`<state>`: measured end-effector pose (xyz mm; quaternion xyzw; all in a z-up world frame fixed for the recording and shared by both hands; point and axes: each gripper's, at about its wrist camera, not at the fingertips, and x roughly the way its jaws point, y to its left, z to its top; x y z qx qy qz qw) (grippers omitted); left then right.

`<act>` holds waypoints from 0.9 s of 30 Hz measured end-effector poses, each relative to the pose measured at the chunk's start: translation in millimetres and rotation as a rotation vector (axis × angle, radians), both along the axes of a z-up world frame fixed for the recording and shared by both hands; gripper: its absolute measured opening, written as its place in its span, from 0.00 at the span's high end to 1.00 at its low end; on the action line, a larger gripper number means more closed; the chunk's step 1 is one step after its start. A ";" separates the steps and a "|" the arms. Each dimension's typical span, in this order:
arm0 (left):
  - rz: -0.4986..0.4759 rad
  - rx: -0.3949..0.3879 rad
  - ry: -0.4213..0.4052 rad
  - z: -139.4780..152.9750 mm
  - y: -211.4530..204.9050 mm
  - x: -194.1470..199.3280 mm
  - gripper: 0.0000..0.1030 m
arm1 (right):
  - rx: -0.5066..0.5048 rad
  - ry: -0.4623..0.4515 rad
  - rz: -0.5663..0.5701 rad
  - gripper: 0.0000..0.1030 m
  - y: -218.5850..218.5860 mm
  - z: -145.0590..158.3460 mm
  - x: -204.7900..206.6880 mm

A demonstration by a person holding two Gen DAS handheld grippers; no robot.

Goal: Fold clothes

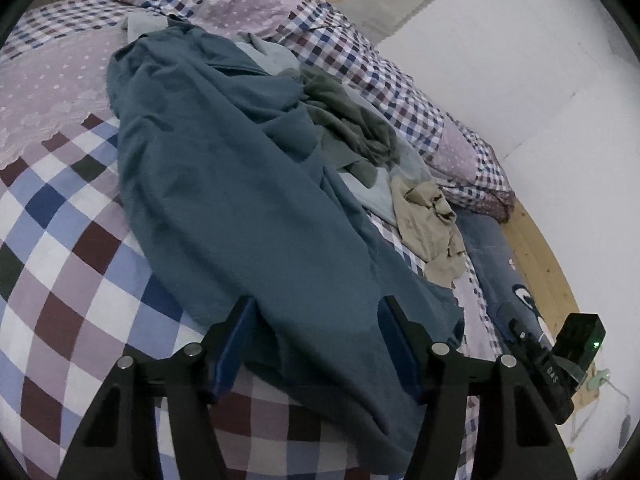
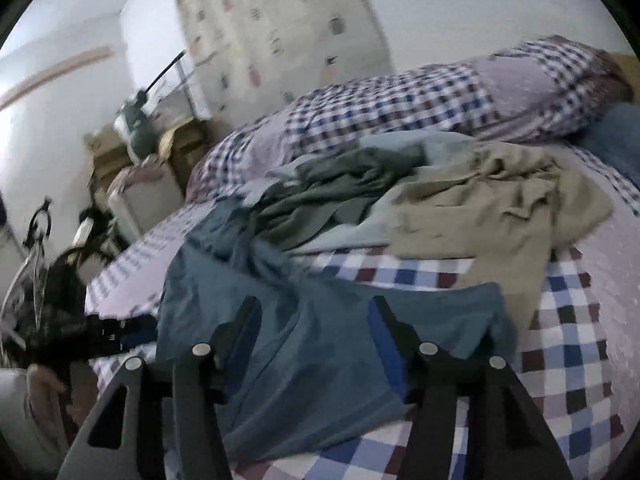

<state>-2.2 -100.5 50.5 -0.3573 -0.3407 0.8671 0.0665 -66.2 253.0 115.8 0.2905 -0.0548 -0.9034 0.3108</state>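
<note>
A long teal garment [image 1: 224, 184] lies stretched lengthwise on the checked bedspread [image 1: 60, 240]. Its near end runs between the fingers of my left gripper [image 1: 316, 312], which is open with the jaws wide apart. In the right wrist view the same teal garment [image 2: 320, 340] lies bunched under my right gripper [image 2: 314, 312], which is also open, with cloth between its blue pads. Behind the teal garment lie a crumpled olive garment [image 1: 352, 120] [image 2: 340, 188], a beige one [image 1: 428, 224] [image 2: 500, 200] and a pale blue one [image 1: 272, 52].
A folded checked quilt [image 1: 360, 52] [image 2: 400, 100] runs along the far side by the white wall. A dark blue pillow [image 1: 492, 256] and the wooden bed frame [image 1: 536, 252] are at the right. Boxes and clutter [image 2: 120, 160] stand off the bed's left edge.
</note>
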 end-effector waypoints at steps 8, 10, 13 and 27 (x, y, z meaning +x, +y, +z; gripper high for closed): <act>0.026 0.004 0.002 1.1 -2.9 0.9 0.36 | 0.016 -0.018 0.016 0.42 -3.9 -7.9 0.8; 0.027 0.012 0.017 2.7 -3.7 2.7 0.36 | 0.007 -0.022 0.038 0.42 -4.6 -6.4 2.7; 0.013 0.002 0.034 7.0 -0.6 3.9 0.36 | 0.002 -0.018 0.121 0.42 -11.2 -5.5 6.4; 0.048 -0.004 0.028 8.7 -7.9 6.2 0.36 | 0.356 -0.049 0.634 0.44 -74.1 -38.6 67.2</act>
